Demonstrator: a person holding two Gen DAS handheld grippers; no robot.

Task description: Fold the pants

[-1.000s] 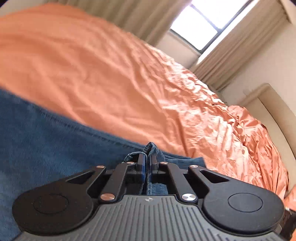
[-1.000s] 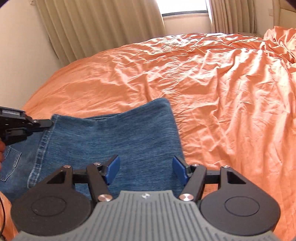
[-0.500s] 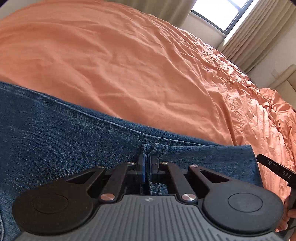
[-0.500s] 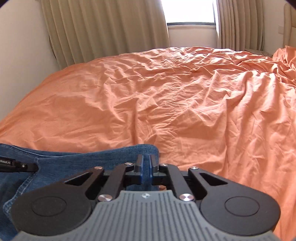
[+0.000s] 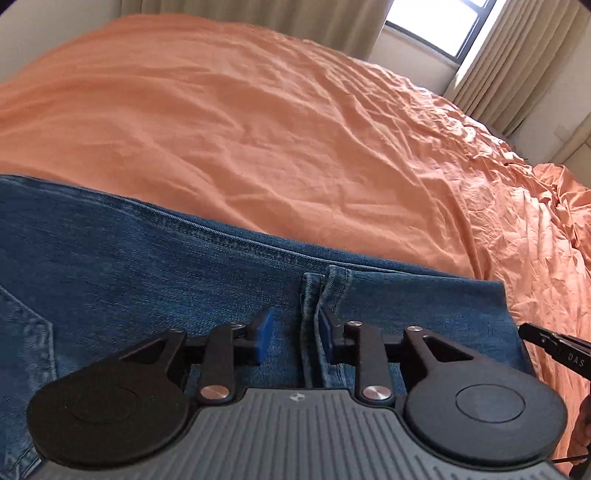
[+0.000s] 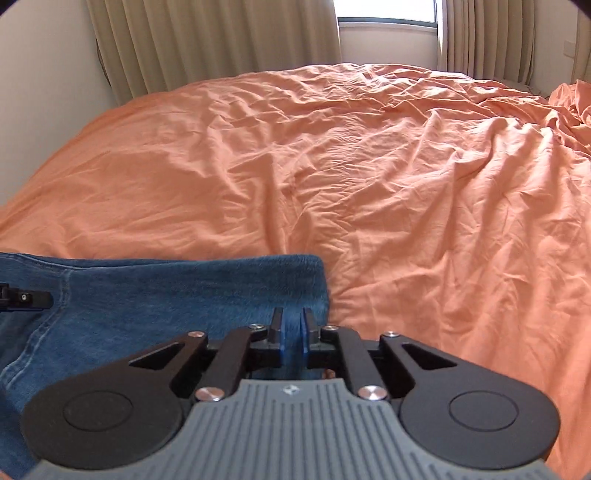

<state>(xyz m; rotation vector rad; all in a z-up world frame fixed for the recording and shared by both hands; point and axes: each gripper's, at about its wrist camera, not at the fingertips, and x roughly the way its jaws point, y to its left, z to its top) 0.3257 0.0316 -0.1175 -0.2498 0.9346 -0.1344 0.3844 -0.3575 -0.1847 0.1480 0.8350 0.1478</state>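
Blue denim pants [image 5: 147,273] lie folded on the orange bed sheet [image 5: 295,129]. My left gripper [image 5: 293,334] is open just above the pants, its blue pads either side of a raised ridge of denim [image 5: 325,295]. My right gripper [image 6: 291,332] is shut on the pants [image 6: 166,295] near their right folded edge. The tip of the right gripper shows at the right edge of the left wrist view [image 5: 554,345]. The tip of the left gripper shows at the left edge of the right wrist view [image 6: 22,299].
The wrinkled orange sheet [image 6: 369,166] covers the whole bed beyond the pants. Beige curtains [image 6: 207,40] and a bright window [image 6: 384,14] stand behind the bed. A wall [image 6: 40,92] runs along the left side.
My left gripper has opened and let go of the denim ridge it pinched. My right gripper closed on the pants' edge half a second ago and stays shut, the pants now lying flatter.
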